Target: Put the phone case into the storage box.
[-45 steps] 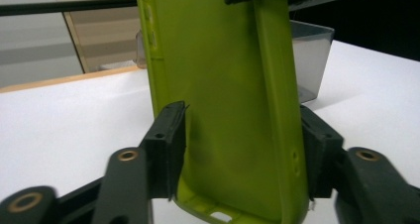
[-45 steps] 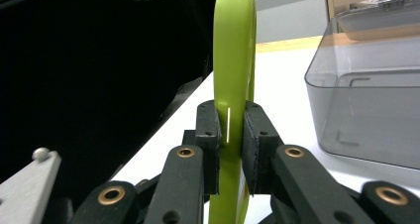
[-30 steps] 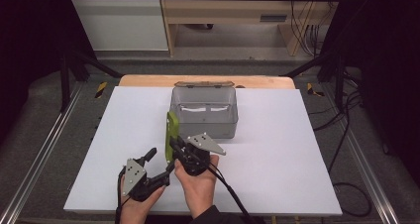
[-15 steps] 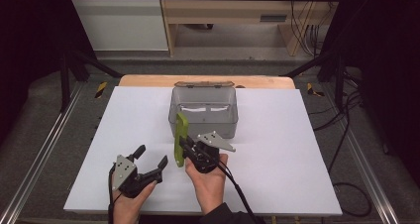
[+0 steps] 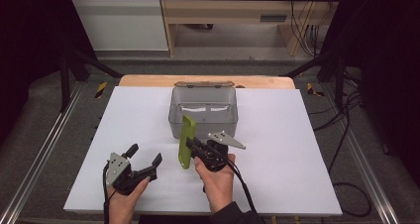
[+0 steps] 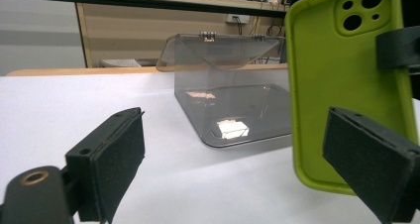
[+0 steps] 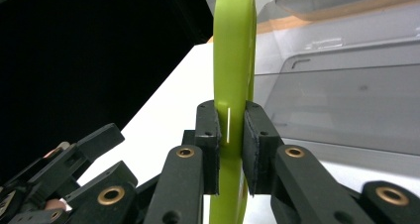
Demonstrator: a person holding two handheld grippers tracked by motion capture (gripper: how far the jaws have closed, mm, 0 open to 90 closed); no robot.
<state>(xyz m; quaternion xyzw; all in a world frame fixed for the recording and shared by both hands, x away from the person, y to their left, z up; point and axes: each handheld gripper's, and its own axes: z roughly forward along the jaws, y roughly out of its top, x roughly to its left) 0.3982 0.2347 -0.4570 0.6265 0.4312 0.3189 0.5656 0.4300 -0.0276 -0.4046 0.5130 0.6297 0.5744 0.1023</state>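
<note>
Right gripper (image 5: 194, 148) at frame centre, jaws closed on green phone case (image 5: 186, 141), held upright on edge, probably for handover; grey box (image 5: 203, 112) just above, lid open; left gripper (image 5: 144, 156) lower left, jaws wide apart, holding nothing

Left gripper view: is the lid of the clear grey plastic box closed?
No: the lid stands tilted open behind the clear grey plastic box, leaving the top uncovered.
</note>
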